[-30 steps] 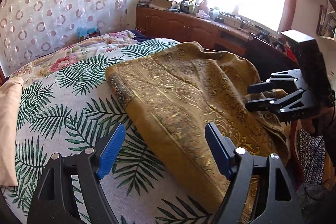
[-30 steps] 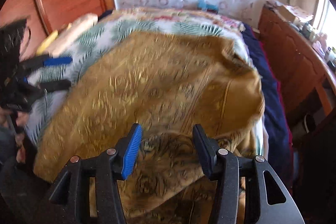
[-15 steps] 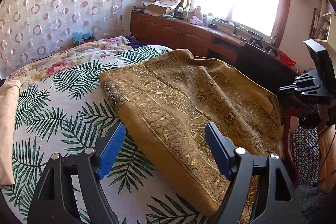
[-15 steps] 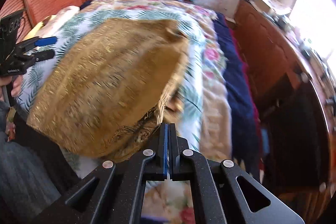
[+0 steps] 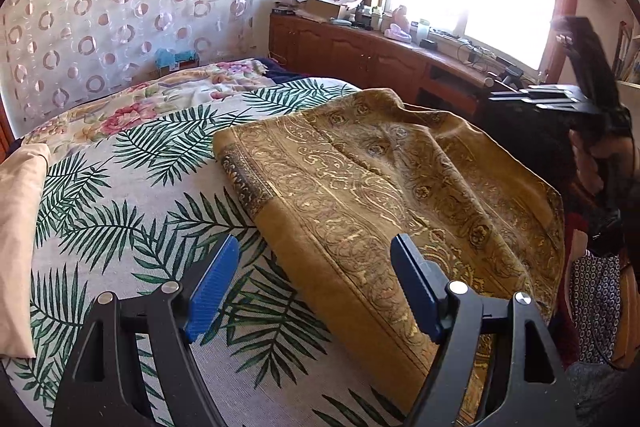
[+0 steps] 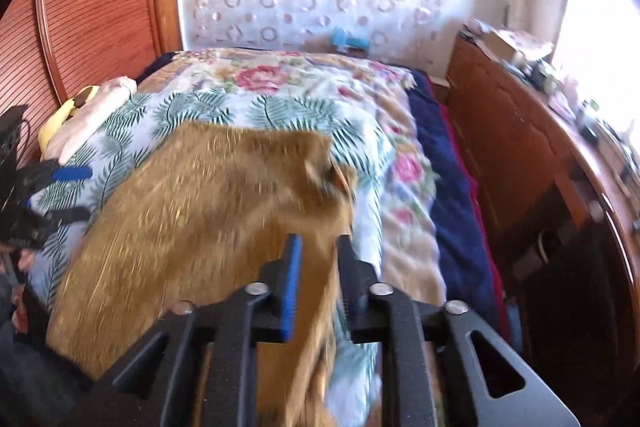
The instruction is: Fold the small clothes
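Gold patterned cloth (image 5: 360, 195) lies spread on the palm-leaf bedsheet (image 5: 120, 227), left gripper (image 5: 316, 279) parked open and empty over its near edge, right gripper (image 6: 318, 259) jaws just reopening, cloth's corner between them, apparently released after a fold.

We are parting the jaws of our right gripper (image 6: 318, 257) again after snapping them shut half a second ago, with a fold of the golden cloth (image 5: 384, 187) showing between them. We are lifting that gripper, and the cloth's near right corner is rising off the palm-leaf bedspread (image 5: 120, 211) with it
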Demonstrator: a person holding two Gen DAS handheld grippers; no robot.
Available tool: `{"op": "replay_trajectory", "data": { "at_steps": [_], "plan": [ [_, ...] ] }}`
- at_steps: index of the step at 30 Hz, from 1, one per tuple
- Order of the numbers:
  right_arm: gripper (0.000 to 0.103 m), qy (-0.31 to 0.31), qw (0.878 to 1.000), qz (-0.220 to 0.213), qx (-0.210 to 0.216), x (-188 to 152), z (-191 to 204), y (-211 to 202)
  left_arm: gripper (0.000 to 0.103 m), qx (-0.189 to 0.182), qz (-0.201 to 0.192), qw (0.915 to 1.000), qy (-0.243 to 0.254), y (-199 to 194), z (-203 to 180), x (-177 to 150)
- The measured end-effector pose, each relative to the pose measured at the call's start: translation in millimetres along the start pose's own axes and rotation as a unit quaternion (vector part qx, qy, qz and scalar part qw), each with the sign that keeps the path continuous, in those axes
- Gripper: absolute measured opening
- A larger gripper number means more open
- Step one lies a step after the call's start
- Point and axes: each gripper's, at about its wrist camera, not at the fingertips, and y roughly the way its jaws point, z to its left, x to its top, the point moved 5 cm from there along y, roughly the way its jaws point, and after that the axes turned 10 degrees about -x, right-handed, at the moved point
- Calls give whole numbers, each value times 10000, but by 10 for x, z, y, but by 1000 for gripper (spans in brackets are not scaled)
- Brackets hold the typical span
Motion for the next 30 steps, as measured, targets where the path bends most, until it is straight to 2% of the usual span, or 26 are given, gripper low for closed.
{"op": "replay_trajectory", "data": {
  "at_steps": [4, 11, 13, 18, 21, 22, 23, 25, 27, 30],
  "plan": [
    [26, -125, 9998, 44, 114, 97, -18, 448, 79, 97, 67, 9999, -36, 87, 50, 49],
    [26, -120, 9974, 586, 409, 232, -114, 1249, 79, 178, 187, 9996, -125, 245, 140, 113],
    [26, -112, 9966, 628, 522, 320, -117, 1362, 79, 181, 226, 9995, -136, 283, 154, 121],
    [26, -112, 9935, 770, 835, 280, -3, 1536, 79, 182, 329, 9991, -178, 379, 186, 136],
    [26, -97, 9925, 728, 978, 323, -87, 1584, 79, 180, 371, 9989, -199, 425, 208, 137],
    [8, -72, 9920, 708, 1039, 430, -189, 1493, 79, 185, 384, 9989, -213, 435, 218, 135],
    [1, -42, 9920, 648, 1082, 446, -206, 1480, 79, 185, 394, 9988, -226, 441, 229, 134],
    [1, 117, 9972, 216, 702, 501, -312, 1343, 79, 189, 401, 9987, -234, 439, 252, 134],
    [1, 700, 9963, -234, 438, 542, -541, 1164, 79, 206, 405, 9986, -256, 450, 271, 143],
    [1, 1162, 9928, -286, 69, 532, -800, 1088, 79, 261, 398, 9985, -255, 459, 308, 165]
  ]
}}
